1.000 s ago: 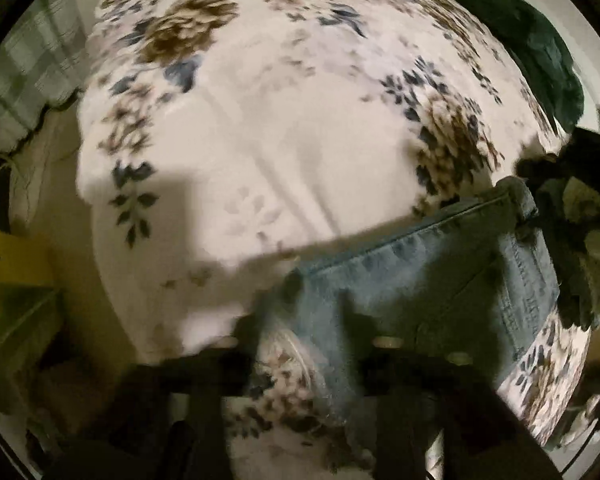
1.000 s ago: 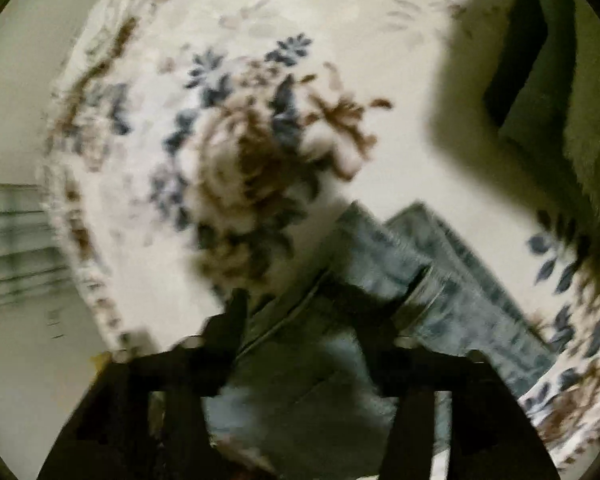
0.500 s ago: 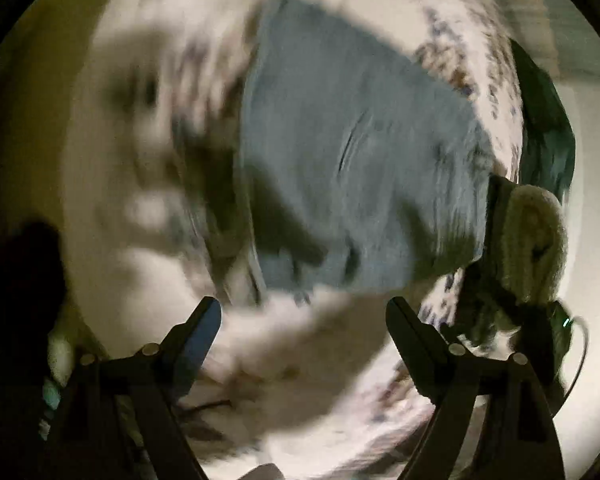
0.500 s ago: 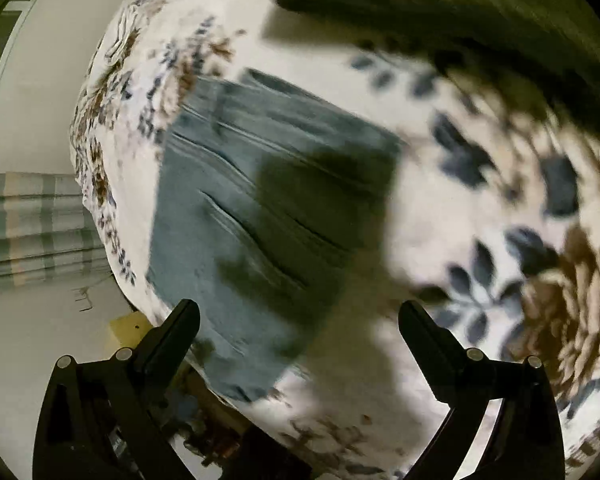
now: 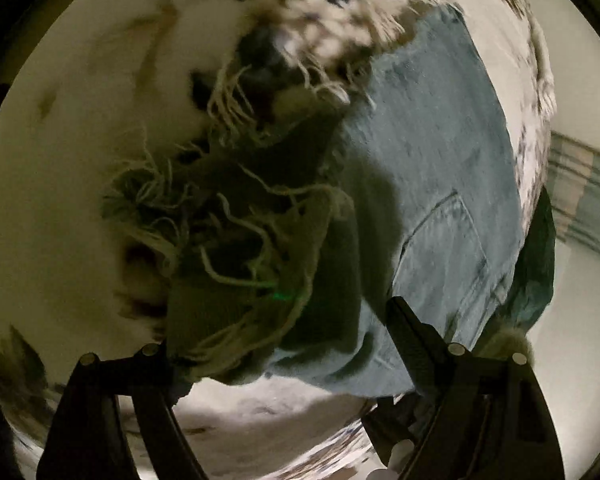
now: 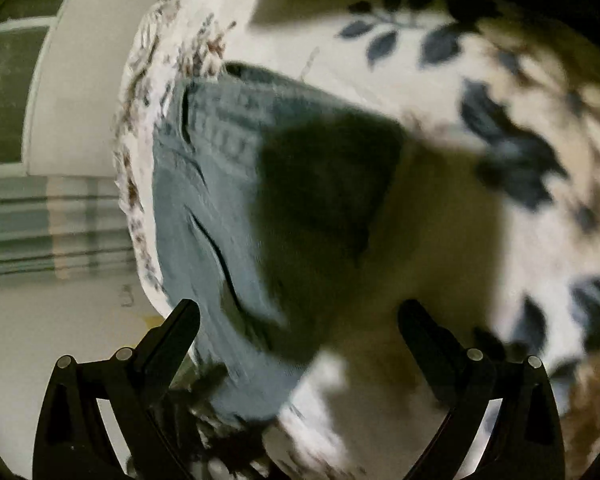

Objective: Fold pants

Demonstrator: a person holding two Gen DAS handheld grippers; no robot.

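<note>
Both wrist views look down, close; share pants (image 5: 432,168) (image 6: 220,200).

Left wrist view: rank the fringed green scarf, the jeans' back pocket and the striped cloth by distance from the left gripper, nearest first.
From the left gripper:
1. Fringed green scarf, just ahead, left of centre.
2. Jeans' back pocket, ahead to the right.
3. Striped cloth, far right, beyond the bedspread edge.

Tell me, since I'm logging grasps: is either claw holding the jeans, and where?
Nothing is held. The left claw and right claw are both open above the folded jeans.
</note>
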